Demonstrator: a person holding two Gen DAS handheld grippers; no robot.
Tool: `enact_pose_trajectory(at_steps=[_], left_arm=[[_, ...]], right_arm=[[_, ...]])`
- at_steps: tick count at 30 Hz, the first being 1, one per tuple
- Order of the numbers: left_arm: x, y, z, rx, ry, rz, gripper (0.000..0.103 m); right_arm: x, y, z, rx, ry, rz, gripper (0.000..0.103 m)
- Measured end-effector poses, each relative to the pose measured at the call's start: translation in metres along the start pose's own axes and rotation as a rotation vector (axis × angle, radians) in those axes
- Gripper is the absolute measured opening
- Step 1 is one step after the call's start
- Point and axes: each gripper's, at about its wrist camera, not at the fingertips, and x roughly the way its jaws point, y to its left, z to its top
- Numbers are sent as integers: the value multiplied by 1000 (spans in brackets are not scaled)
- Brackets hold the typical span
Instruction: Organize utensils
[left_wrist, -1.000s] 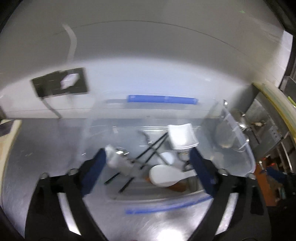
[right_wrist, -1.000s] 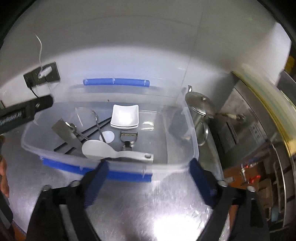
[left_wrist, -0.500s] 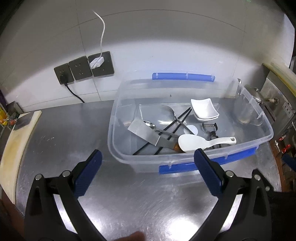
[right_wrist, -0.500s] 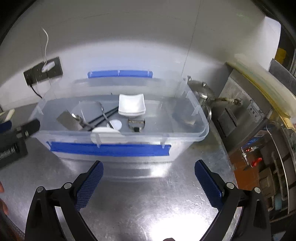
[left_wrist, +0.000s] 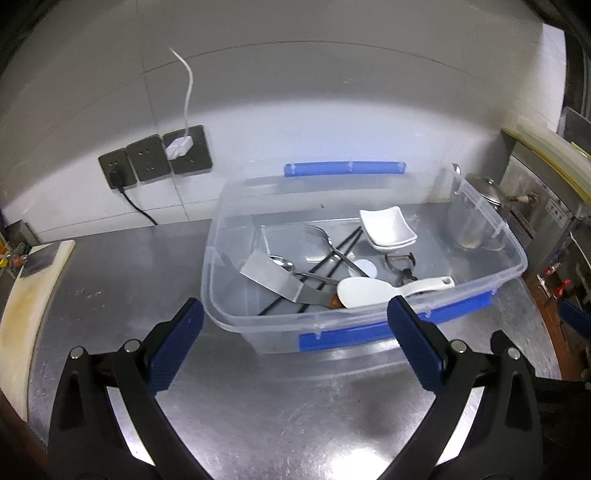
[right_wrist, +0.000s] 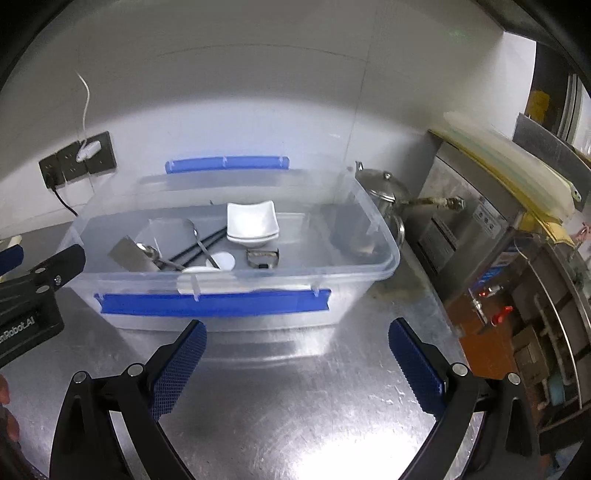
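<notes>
A clear plastic bin (left_wrist: 369, 334) with blue latches stands on the steel counter; it also shows in the right wrist view (right_wrist: 221, 302). Inside lie a white rice paddle (left_wrist: 373, 290), a steel spatula (left_wrist: 273, 277), a fork (left_wrist: 328, 243), a spoon (left_wrist: 284, 263), black chopsticks (left_wrist: 334, 249), a peeler (left_wrist: 400, 263) and stacked white square dishes (left_wrist: 388, 227). My left gripper (left_wrist: 295, 338) is open and empty, in front of the bin. My right gripper (right_wrist: 297, 356) is open and empty, in front of the bin's long side.
A steel pot with lid (right_wrist: 384, 192) stands right of the bin. Wall sockets with a plugged cable (left_wrist: 155, 162) are at the back left. A pale cutting board (left_wrist: 26, 302) lies at the left. A steel appliance (right_wrist: 476, 229) stands to the right.
Both grippers have pulled back and up, out of and away from the bin, both still open and empty. The bin's contents have not visibly moved.
</notes>
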Motion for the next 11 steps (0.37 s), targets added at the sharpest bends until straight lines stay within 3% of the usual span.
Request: enact_pose_trajectory(at_steps=[11], left_arm=[[-1,11,-2,5,3,16,96]], right_arm=[[-2,17,4,-26,4,81,98]])
